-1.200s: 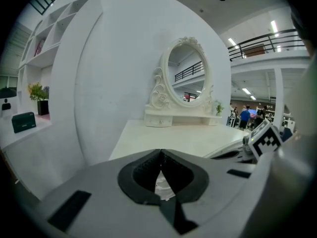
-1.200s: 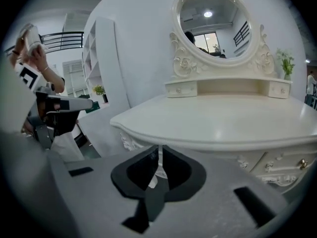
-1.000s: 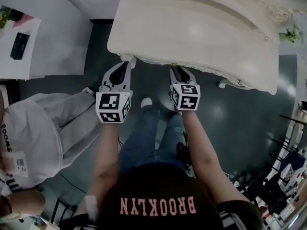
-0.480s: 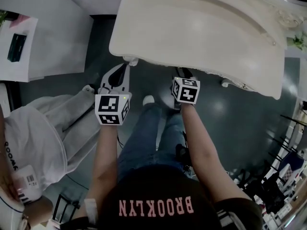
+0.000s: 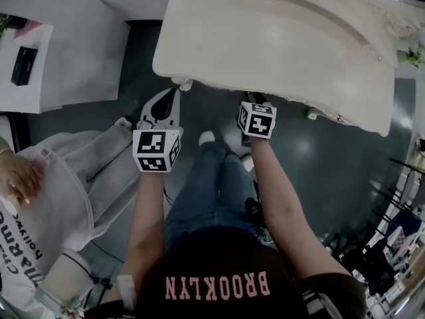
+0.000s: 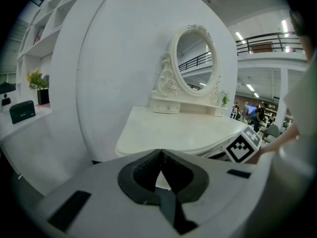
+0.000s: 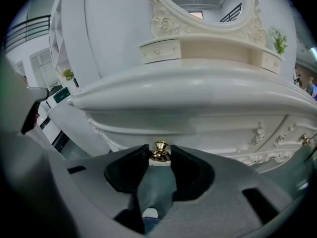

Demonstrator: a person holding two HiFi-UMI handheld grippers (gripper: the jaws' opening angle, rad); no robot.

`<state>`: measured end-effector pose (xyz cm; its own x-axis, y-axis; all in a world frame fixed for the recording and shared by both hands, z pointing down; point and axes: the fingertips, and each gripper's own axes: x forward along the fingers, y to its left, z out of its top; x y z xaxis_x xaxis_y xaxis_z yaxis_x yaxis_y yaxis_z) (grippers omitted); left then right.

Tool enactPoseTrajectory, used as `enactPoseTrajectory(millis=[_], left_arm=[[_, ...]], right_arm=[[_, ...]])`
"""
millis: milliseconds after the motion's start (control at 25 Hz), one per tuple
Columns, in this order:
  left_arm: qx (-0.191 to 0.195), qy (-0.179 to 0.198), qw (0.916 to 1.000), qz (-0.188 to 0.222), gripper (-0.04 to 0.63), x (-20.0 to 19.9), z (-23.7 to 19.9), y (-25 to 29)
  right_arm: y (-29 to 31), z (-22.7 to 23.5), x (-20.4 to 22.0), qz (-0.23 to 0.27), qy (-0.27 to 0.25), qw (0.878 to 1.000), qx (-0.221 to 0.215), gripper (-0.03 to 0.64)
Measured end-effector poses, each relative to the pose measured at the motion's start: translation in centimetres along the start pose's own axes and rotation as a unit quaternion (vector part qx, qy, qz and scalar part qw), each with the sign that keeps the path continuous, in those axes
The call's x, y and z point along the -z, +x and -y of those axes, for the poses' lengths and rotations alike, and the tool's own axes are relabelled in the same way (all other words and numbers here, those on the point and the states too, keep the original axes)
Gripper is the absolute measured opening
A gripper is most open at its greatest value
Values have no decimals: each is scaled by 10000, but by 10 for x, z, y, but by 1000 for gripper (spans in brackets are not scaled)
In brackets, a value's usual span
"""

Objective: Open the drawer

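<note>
Right gripper [image 7: 160,156]: its 2 jaws are closed onto the small brass knob [image 7: 159,150], pinching it at the very tips, 1 pad on each side. Knob sits on the drawer front [image 7: 208,133], directly ahead of this gripper and just under the overhanging top of the cream dressing table [image 7: 198,90]. Drawer reads as closed: front flush with the carved apron, no gap visible. Left gripper [image 6: 161,155]: jaws pressed together, nothing between them; it hangs free to the left of the right gripper, short of the table edge, touching nothing. Judgement: grasp made, pull not yet begun. Risks: (1) the knob is small, rounded and polished, and is held only by the tips, so a pull angled down or sideways could slide the pads off it; (2) the table stands on a glossy floor and the left gripper is not bracing it, so a stiff drawer could drag the whole table; (3) the holder's legs are close behind both grippers, which may limit drawer travel.
</note>
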<state>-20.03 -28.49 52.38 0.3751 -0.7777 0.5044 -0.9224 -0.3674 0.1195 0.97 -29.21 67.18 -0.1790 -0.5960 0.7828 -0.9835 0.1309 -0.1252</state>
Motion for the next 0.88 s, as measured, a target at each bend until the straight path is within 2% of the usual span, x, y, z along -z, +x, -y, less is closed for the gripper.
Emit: enactPoseTrajectory(millis=[560, 880], left_arm=[[57, -96, 9999, -53, -2, 19, 31, -11], [113, -153, 9998, -101, -2, 35, 50, -23]], right_arm=[[-5, 0, 3, -6, -212, 9997, -112, 118], [-18, -13, 26, -67, -355, 9989, -314, 118]])
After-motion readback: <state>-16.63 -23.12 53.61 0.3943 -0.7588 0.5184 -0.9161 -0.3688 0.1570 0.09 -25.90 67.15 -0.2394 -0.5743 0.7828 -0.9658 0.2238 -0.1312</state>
